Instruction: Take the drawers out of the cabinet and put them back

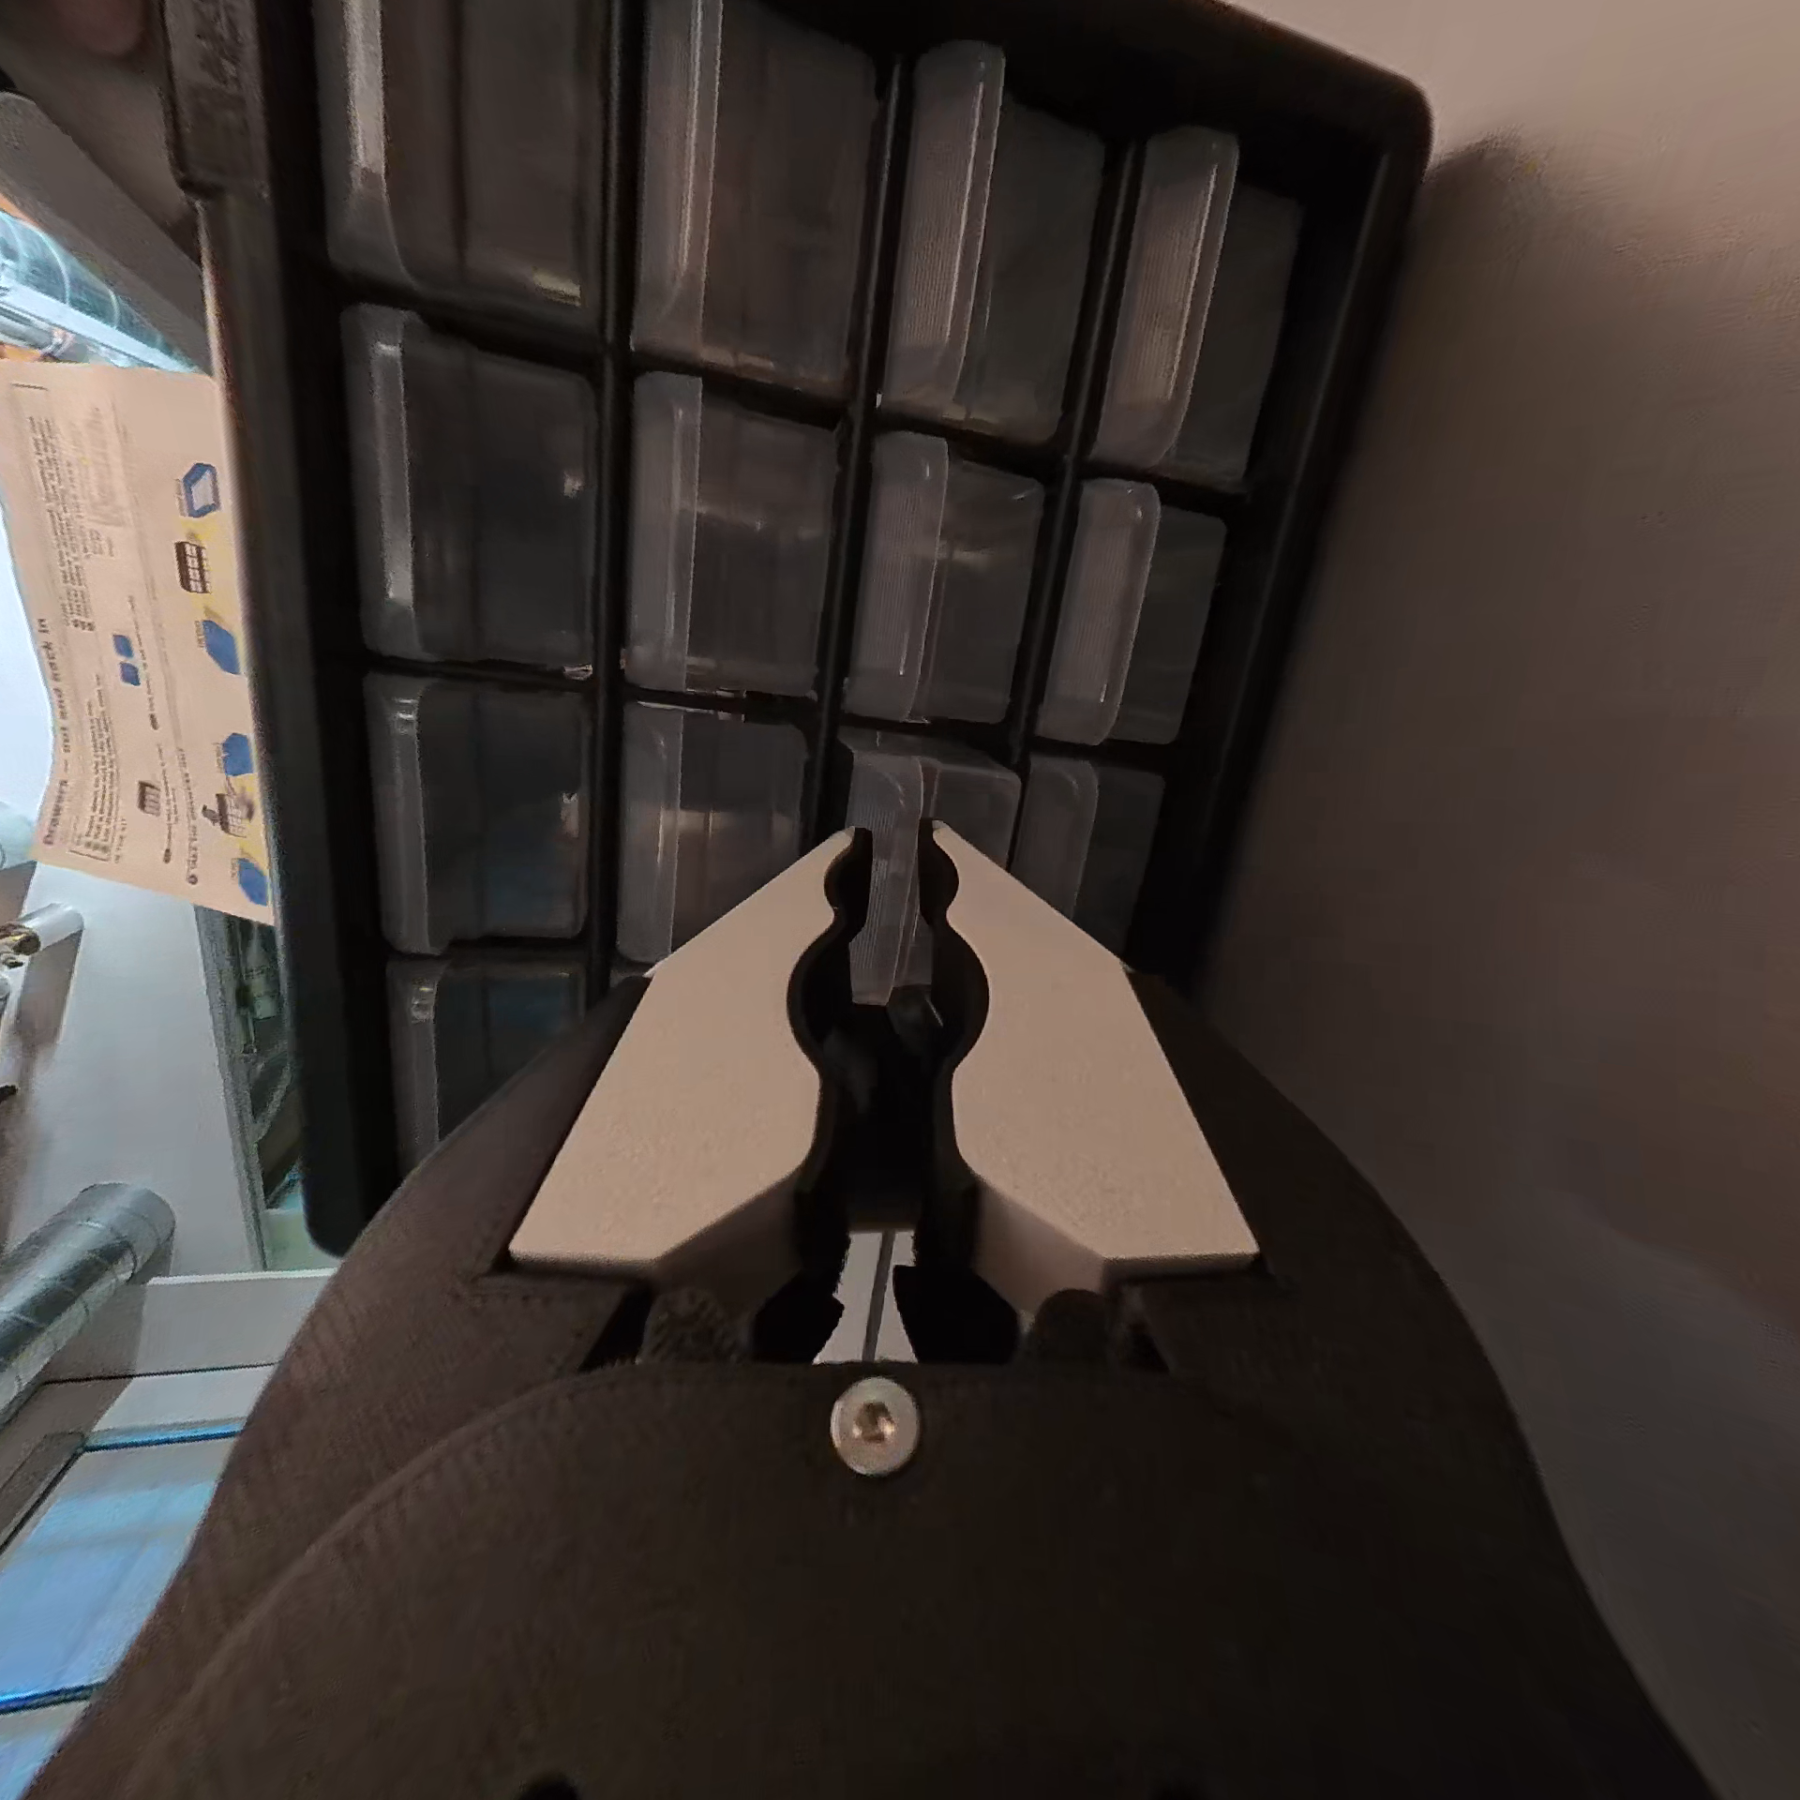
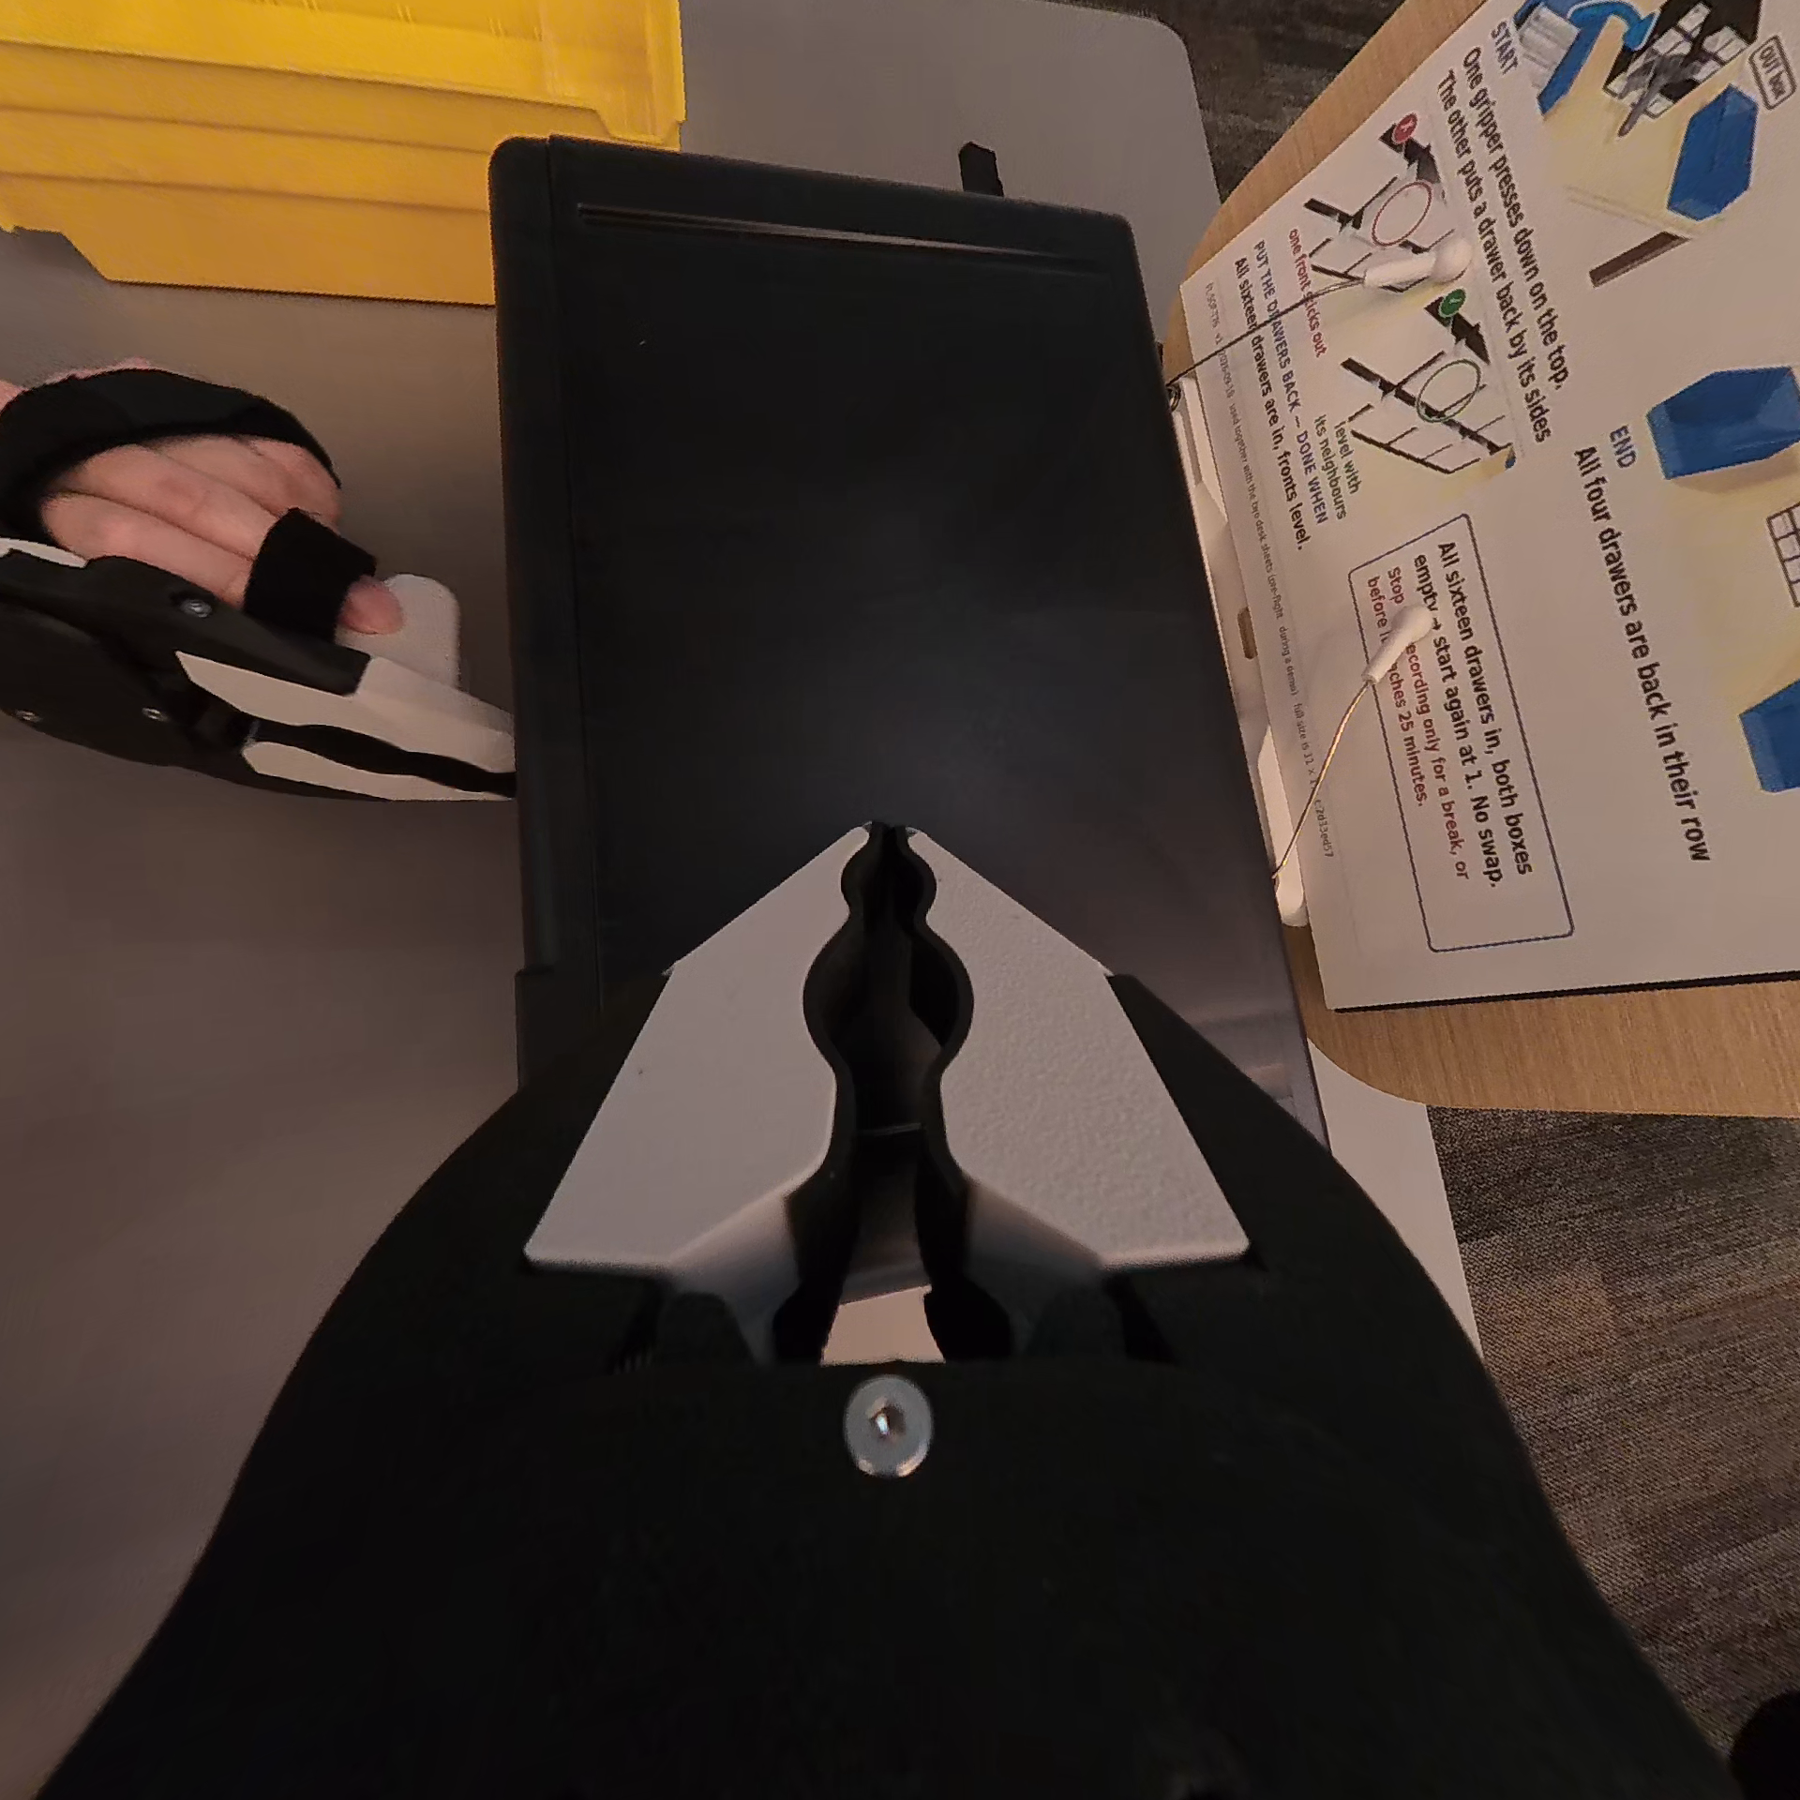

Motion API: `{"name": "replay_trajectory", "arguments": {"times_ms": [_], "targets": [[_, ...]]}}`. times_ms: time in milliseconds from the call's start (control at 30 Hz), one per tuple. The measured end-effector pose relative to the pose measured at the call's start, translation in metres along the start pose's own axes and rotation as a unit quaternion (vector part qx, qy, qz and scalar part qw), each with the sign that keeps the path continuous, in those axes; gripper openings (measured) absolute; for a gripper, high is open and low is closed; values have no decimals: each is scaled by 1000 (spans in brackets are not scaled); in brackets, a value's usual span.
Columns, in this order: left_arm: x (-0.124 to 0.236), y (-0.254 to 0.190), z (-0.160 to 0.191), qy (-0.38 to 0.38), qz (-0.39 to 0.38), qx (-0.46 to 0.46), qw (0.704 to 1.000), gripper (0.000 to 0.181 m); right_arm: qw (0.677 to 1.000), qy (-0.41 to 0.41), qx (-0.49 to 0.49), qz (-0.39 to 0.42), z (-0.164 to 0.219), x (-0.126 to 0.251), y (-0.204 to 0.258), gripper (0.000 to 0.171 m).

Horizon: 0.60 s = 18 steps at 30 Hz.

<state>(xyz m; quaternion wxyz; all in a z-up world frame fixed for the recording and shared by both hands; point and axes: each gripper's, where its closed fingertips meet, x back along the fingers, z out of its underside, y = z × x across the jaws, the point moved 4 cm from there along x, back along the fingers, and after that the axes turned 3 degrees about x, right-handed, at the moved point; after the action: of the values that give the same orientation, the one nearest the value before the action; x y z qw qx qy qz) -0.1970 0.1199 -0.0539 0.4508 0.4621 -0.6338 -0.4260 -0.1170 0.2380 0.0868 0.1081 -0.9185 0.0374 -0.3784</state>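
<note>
**Clear plastic tab pinched at the cabinet front**

Clear plastic is what the left gripper (image 1: 894,838) has between its white fingers (image 1: 740,1032): the jaws are clamped on the pull tab (image 1: 891,906) of one see-through drawer (image 1: 950,794), which sits in its slot in the black cabinet (image 1: 273,584). The wrist camera is rolled sideways, so the grid of drawers looks turned on its side; the held drawer lies in the second column from the frame's right edge, with closed neighbours (image 1: 711,526) all around it. A printed instruction sheet (image 1: 127,633) shows beyond the cabinet's edge.

Over to the right wrist view: the right gripper (image 2: 884,830) has its jaws pressed fully together with nothing between them, tips down over the cabinet's flat black top (image 2: 828,506). Whether the tips actually touch that surface, I can't tell. At the left of this view the left gripper (image 2: 487,755) meets the cabinet's front edge, held by a hand (image 2: 195,526) in a black fingerless glove.

The cabinet stands on a grey table (image 2: 243,1023). A yellow bin (image 2: 321,136) sits behind it, and just beside it, on a wooden surface (image 2: 1558,1052), lies another instruction sheet (image 2: 1607,545) with a thin wire (image 2: 1325,760) across it.
</note>
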Motion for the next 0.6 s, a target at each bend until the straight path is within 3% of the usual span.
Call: {"name": "replay_trajectory", "arguments": {"times_ms": [433,600], "targets": [[-12,4,5,11,-27,14,999,9,1000,4,-1,2,0,0,0,0],[25,6,14,25,-27,116,993,31,1000,-3,-5,-1,0,0,0,0]]}}
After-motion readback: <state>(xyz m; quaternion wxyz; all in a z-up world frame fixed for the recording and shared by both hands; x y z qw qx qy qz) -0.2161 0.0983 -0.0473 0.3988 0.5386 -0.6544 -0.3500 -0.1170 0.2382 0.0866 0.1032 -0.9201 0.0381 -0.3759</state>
